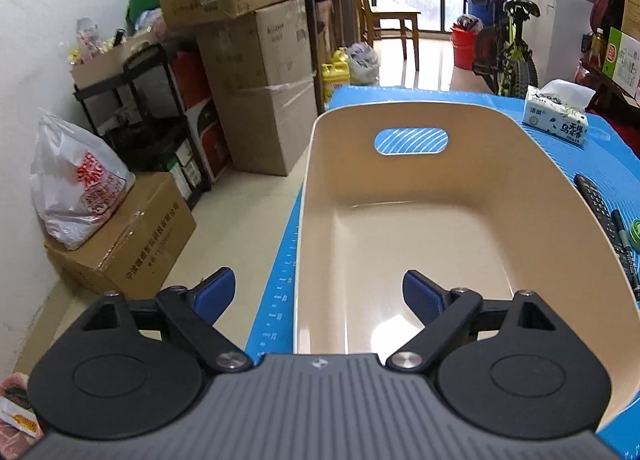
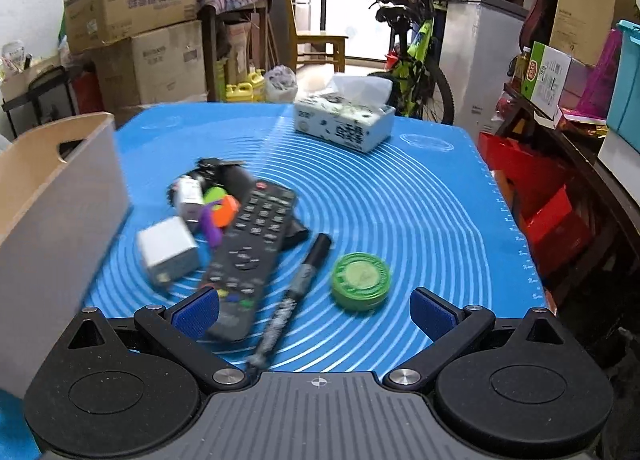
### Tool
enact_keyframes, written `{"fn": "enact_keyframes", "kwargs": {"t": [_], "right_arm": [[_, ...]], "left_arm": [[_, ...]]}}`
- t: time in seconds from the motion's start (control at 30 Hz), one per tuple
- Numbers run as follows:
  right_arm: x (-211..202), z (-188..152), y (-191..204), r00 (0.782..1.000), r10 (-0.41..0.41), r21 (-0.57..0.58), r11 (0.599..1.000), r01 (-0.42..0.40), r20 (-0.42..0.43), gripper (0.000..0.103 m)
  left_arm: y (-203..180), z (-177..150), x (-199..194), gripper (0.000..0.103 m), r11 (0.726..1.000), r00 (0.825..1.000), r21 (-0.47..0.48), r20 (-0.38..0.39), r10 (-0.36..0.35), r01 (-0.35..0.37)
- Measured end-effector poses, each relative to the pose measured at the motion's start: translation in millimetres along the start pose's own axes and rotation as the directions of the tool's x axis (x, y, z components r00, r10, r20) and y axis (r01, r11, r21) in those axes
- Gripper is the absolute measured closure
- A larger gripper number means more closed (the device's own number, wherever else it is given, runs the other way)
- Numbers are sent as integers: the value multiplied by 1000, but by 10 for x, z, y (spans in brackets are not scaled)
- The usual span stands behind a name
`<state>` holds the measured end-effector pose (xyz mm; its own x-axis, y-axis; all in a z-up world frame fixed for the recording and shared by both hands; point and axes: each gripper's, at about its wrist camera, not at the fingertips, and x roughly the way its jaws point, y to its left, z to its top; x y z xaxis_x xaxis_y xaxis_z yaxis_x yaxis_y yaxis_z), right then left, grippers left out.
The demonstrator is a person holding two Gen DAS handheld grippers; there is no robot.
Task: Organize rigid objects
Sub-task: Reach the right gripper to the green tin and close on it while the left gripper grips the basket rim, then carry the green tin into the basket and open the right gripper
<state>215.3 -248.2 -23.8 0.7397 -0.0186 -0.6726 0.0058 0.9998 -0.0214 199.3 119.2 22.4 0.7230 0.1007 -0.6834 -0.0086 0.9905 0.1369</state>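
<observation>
We work in a cluttered storeroom at a table covered by a blue silicone mat printed with white rings. Our left gripper hangs wide open and empty, straddling the near left rim of the empty beige plastic basket, probably the collecting bin. Our right gripper is also wide open, holding nothing. Between its fingers lie the black remote control and black marker pen, both pointing away; just ahead sits the round green tin. Ahead-left, beside the basket, lie a white charger cube and coloured keys. Farthest is a tissue pack; its lettering is unreadable.
</observation>
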Motion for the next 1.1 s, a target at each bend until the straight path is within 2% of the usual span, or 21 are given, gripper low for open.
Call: {"fn": "enact_keyframes", "kwargs": {"t": [0.1, 0.23, 0.4, 0.47, 0.5, 0.57, 0.63, 0.83, 0.9, 0.97, 1.1], "right_arm": [[150, 25, -138, 1000, -17, -23, 1000, 16, -14, 2], [362, 43, -321, 999, -12, -29, 1000, 11, -39, 3], [602, 22, -444, 997, -36, -51, 998, 32, -66, 4], [681, 8, -499, 997, -31, -40, 999, 28, -73, 7], [713, 2, -522, 997, -23, -34, 999, 21, -73, 7], [765, -9, -535, 998, -6, -26, 1000, 4, -70, 7], [803, -20, -512, 998, 3, -32, 999, -5, -65, 10], [851, -4, -442, 999, 6, -39, 999, -8, -47, 20], [841, -5, -410, 999, 13, -44, 999, -14, -35, 29], [820, -1, -357, 999, 41, -54, 998, -43, -28, 49], [784, -10, -213, 1000, -12, -106, 994, 10, -17, 50]], "left_arm": [[11, 39, 106, 14, 1000, 1000, 2, -16, -12, 12], [36, 71, 247, 39, 1000, 998, -7, -63, -17, 17], [64, 89, 304, 59, 1000, 994, 3, -106, -20, 21], [62, 91, 323, 72, 1000, 992, 13, -122, -18, 20], [60, 94, 336, 83, 1000, 992, 17, -128, -13, 16], [66, 92, 336, 86, 1000, 992, 22, -126, -2, 5], [94, 90, 340, 93, 1000, 992, 19, -125, 9, -6], [180, 90, 342, 96, 1000, 992, -8, -122, -27, 26], [190, 96, 346, 97, 999, 992, -14, -121, -35, 33], [210, 100, 350, 98, 999, 991, -22, -122, -46, 44], [214, 100, 355, 98, 998, 991, -31, -120, -60, 57]]}}
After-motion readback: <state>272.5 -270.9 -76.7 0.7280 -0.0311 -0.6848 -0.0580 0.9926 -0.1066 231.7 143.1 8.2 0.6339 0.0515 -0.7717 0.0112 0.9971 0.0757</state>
